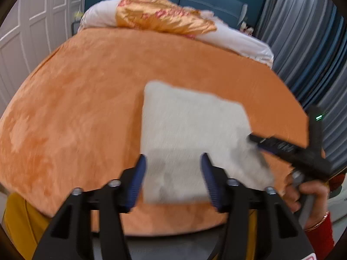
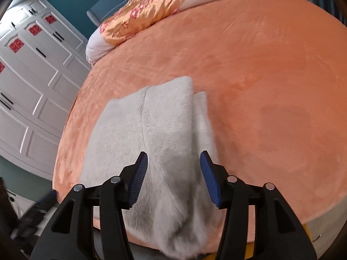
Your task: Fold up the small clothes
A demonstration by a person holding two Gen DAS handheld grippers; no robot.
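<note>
Orange bedspread carries grey garment, white wardrobe beside.

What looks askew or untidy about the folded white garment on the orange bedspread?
The white garment is not folded square: in the right wrist view a narrow strip sticks out along its right edge, past the top layer. Its near end overhangs the orange bedspread.

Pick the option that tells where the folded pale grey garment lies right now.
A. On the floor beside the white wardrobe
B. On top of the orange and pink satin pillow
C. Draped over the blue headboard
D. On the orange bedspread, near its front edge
D: the grey garment lies flat on the orange bedspread near its front edge, well short of the satin pillow at the far end.
</note>
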